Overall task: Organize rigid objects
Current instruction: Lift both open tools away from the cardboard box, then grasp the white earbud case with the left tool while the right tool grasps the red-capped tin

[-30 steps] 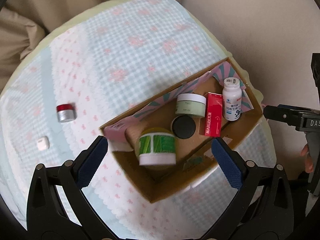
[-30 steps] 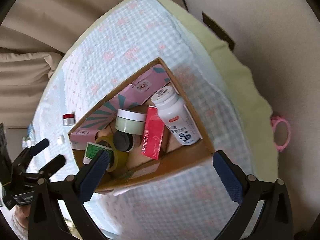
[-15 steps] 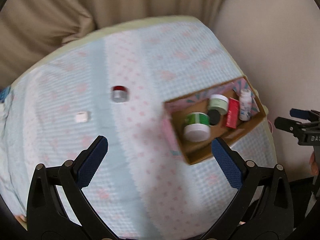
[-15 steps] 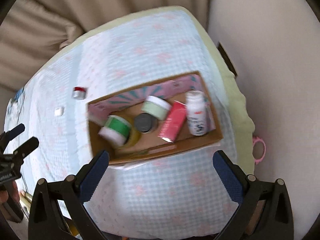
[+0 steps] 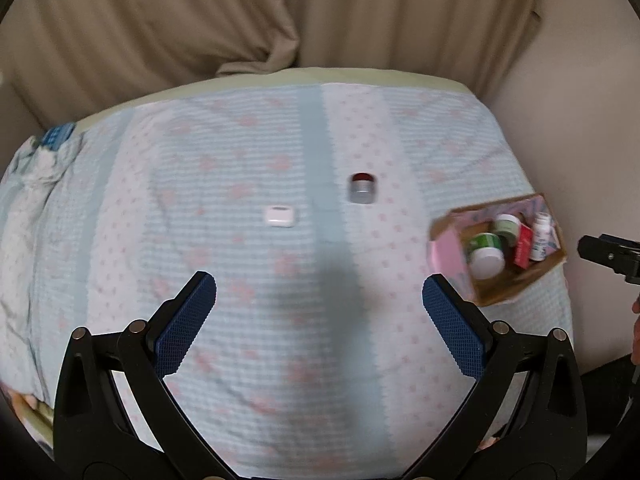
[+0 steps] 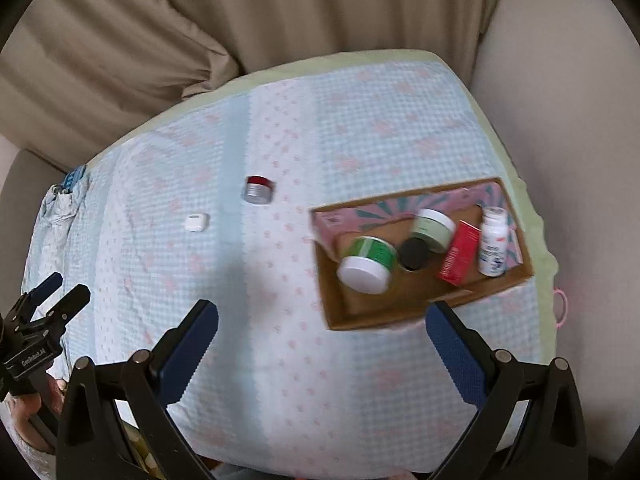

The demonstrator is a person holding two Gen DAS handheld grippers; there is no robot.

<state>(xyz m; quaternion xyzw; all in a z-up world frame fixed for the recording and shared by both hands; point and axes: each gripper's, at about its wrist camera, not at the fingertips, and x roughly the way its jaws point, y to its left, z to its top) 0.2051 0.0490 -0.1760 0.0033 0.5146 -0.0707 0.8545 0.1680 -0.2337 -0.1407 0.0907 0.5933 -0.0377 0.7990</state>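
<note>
Jaws gape wide and empty on both the left gripper (image 5: 319, 304) and the right gripper (image 6: 322, 330), poised above the bedspread (image 5: 240, 320). At two o'clock in the right wrist view, the cardboard box (image 6: 404, 318) already holds five items. The red-lidded jar (image 5: 363, 188) and the white case (image 5: 281, 215), toward twelve o'clock in the left view, remain outside, so the job looks mostly done.

Home bedroom, bed used as work surface.
Quilted pale-blue bedspread (image 5: 248, 208) with pink print over a green mattress edge (image 6: 516, 152); beige curtain (image 5: 248, 16) behind; plain wall (image 6: 560, 80) at right; cardboard box (image 6: 400, 316) of toiletry jars and a pill bottle (image 6: 494, 240).
</note>
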